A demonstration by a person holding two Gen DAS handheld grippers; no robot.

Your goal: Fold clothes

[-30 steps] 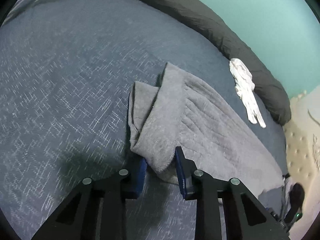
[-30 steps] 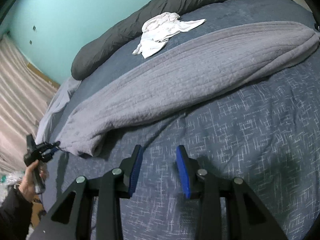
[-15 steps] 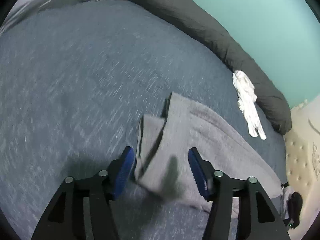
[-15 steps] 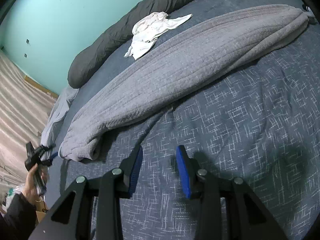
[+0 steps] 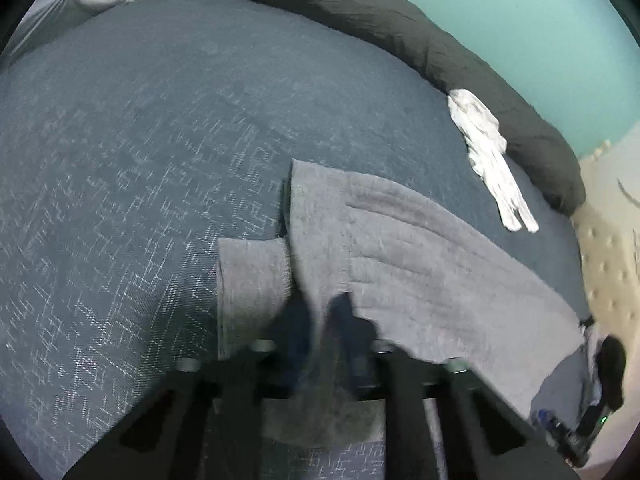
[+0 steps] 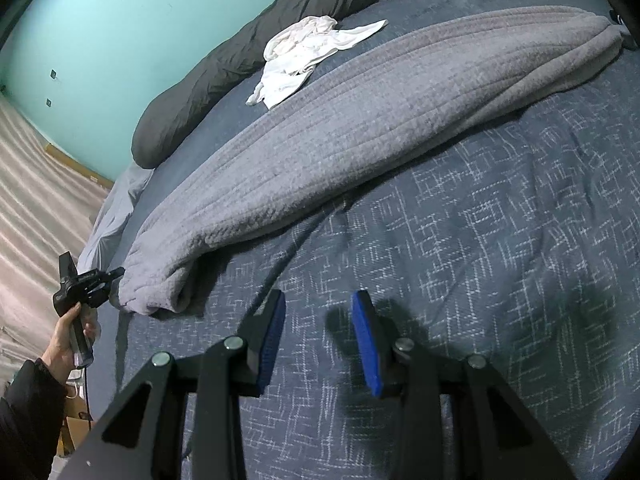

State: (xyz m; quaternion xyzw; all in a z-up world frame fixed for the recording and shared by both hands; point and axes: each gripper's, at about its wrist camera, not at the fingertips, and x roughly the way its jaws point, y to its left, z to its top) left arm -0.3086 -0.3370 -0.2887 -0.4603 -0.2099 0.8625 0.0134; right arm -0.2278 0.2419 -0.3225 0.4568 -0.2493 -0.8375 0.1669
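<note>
Two grippers, one grey garment on your bed.

Your left gripper [image 5: 320, 312] has its fingers pinched shut on the near end of the grey garment [image 5: 400, 248], which stretches across the dark blue bedspread [image 5: 140, 160]. Your right gripper [image 6: 318, 336] hovers over bare bedspread, fingers partly open and holding nothing. Beyond the garment lies a white cloth [image 6: 304, 56], beside a dark bolster [image 6: 240, 68].

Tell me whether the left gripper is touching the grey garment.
Touching. In the left wrist view, the left gripper has its jaws pinched together on a fold at the near end of the grey garment, with fabric bunched between the blurred pads.
</note>
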